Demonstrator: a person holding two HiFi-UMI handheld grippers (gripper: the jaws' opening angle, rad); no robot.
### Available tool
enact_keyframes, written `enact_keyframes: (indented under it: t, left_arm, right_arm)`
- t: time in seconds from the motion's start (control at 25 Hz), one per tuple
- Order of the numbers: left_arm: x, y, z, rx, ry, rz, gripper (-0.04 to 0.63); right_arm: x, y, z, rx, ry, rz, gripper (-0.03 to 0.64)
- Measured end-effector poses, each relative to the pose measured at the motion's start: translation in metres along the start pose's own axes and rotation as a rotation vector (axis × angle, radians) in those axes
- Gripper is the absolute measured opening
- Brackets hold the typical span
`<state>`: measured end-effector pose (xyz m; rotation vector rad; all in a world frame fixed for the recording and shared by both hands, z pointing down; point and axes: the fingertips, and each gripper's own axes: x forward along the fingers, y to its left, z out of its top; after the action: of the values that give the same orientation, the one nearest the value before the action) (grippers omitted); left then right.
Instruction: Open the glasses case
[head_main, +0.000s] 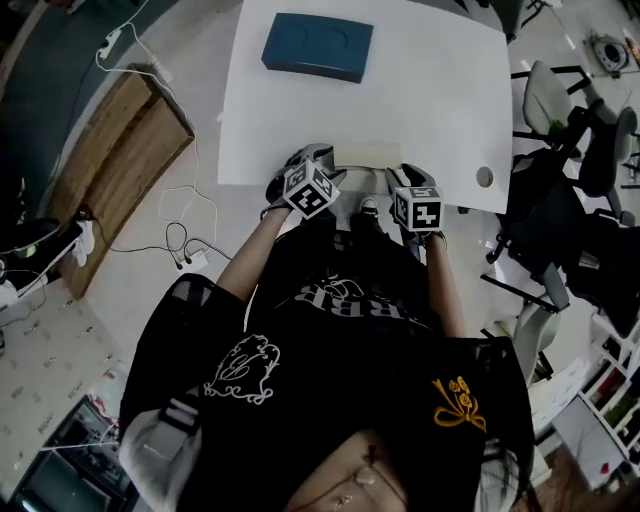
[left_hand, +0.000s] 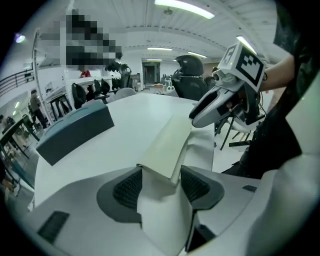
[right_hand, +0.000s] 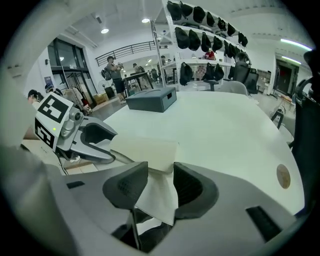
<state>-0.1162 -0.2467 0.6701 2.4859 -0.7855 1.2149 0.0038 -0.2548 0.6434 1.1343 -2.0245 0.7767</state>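
Glasses case (head_main: 368, 154) near table (head_main: 430, 90) edge (room beyond)

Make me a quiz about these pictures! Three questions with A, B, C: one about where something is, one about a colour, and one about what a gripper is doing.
1. Where is the blue box?
A) at the table's far side
B) on the floor
C) in a gripper

2. What colour is the case?
A) red
B) cream
C) black

3. How do the left gripper's fingers stand?
A) pressed together with nothing between them
B) around the blue box
C) apart, with the case's end between them

Answers:
1 A: the head view shows the box near the table's far edge.
2 B: it looks pale cream against the white table.
3 C: the left gripper view shows one finger on each side of the case's end.
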Motion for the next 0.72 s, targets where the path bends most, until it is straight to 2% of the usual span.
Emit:
enact_keyframes:
  t: [0.12,0.44,0.72]
  left_arm:
    - [-0.002,0.004,0.0,0.049,0.005,-0.018,0.249]
    - [-0.001,0.005,-0.001,0.088,-0.007,-0.059,0.249]
    - [-0.002,0.014,-0.002,0.143,-0.002,-0.084,0.249]
  right_arm:
    - [-0.004,0.001,0.01,0.027,-0.046,-0.018,0.169]
    - [0.0,-0.008,0.045,0.107,-0.129,-0.033,0.169]
    - [0.019,-0.016,0.065,0.045,-0.106,-0.069,0.167]
